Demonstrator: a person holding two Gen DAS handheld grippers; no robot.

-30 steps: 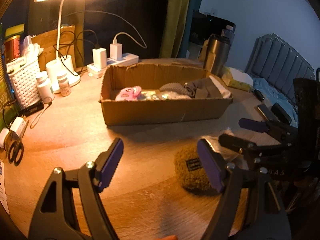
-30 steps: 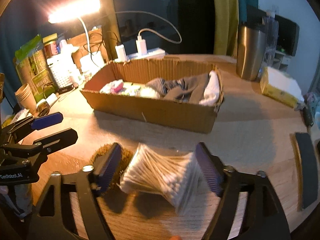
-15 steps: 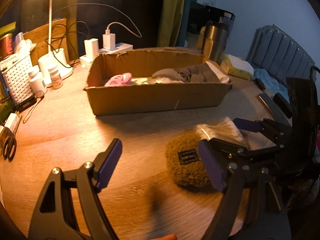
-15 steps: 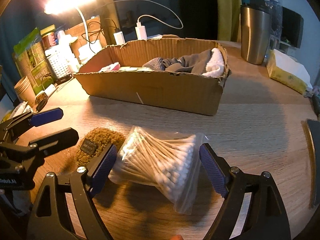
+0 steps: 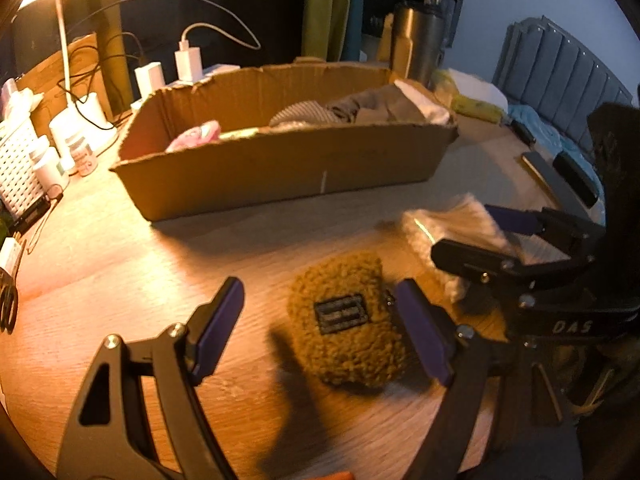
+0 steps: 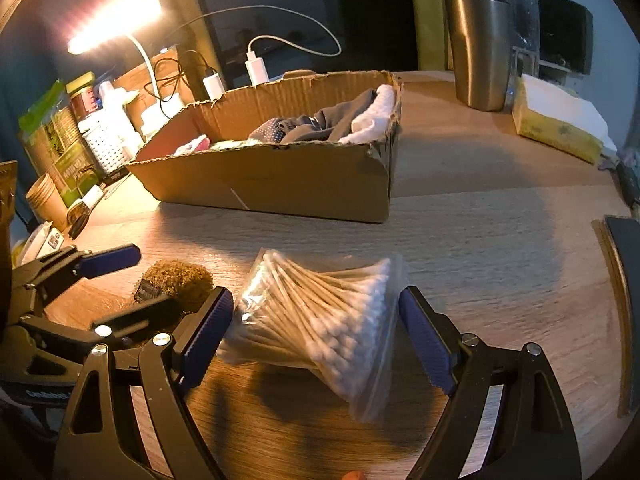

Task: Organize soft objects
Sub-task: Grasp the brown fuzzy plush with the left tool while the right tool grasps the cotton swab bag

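The cardboard box [image 6: 280,184] on the worktop [image 6: 500,248] holds a pink item [image 5: 196,136] and grey and white cloths [image 6: 344,120]. The right tongs [image 6: 312,336] gape around the bag of cotton swabs [image 6: 316,320] lying before it. The left tongs [image 5: 320,332] gape by the fuzzy brown pouch [image 5: 348,320].

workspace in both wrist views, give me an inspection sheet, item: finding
surface: round wooden table, lamp-lit.
job's things: fuzzy olive-brown pouch and clear bag of cotton swabs lie on the table; brown cardboard box holds folded cloths.
clutter: steel tumbler, white basket, pill bottles.
grippers: left gripper open around the pouch; right gripper open around the bag.
cables: white charger cables behind the box.
surroundings: green curtain, grey headboard.
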